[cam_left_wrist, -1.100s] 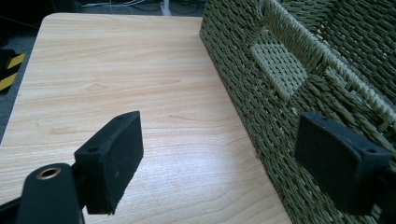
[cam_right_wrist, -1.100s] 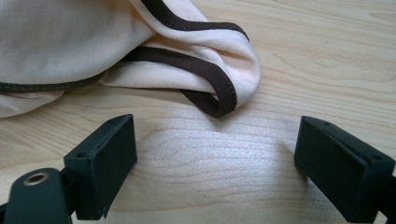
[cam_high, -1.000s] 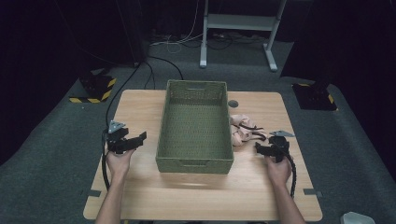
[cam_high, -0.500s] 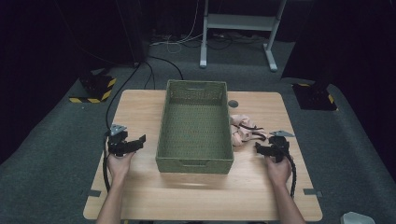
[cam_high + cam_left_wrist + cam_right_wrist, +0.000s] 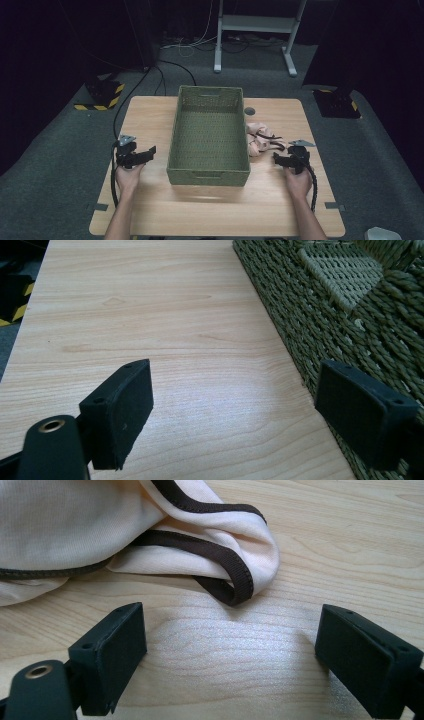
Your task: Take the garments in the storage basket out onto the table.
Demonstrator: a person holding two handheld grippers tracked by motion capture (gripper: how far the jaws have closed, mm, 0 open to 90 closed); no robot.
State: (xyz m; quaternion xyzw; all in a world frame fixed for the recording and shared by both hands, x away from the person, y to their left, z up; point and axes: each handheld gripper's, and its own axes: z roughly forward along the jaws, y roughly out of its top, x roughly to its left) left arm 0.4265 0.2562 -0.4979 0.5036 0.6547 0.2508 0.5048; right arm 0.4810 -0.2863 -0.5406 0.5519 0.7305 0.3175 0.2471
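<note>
A green woven basket (image 5: 209, 172) stands empty in the middle of the wooden table (image 5: 150, 120). A crumpled peach cloth with dark brown trim (image 5: 260, 138) lies on the table just right of the basket. My left gripper (image 5: 148, 151) rests left of the basket, open, its jaws pointing at the basket's side wall (image 5: 320, 325). My right gripper (image 5: 278, 159) sits right of the basket's near corner, open, just short of the cloth's trimmed edge (image 5: 235, 587). Nothing is between either pair of jaws (image 5: 235, 415) (image 5: 230, 655).
A dark round spot (image 5: 249, 111) marks the table behind the cloth. Beyond the table, cables (image 5: 150, 75) run over grey carpet, and a white stand's legs (image 5: 255, 30) and yellow-black striped blocks (image 5: 102, 95) stand on it.
My left gripper has shifted slightly toward the table's near edge. The right gripper, basket and cloth have not moved.
</note>
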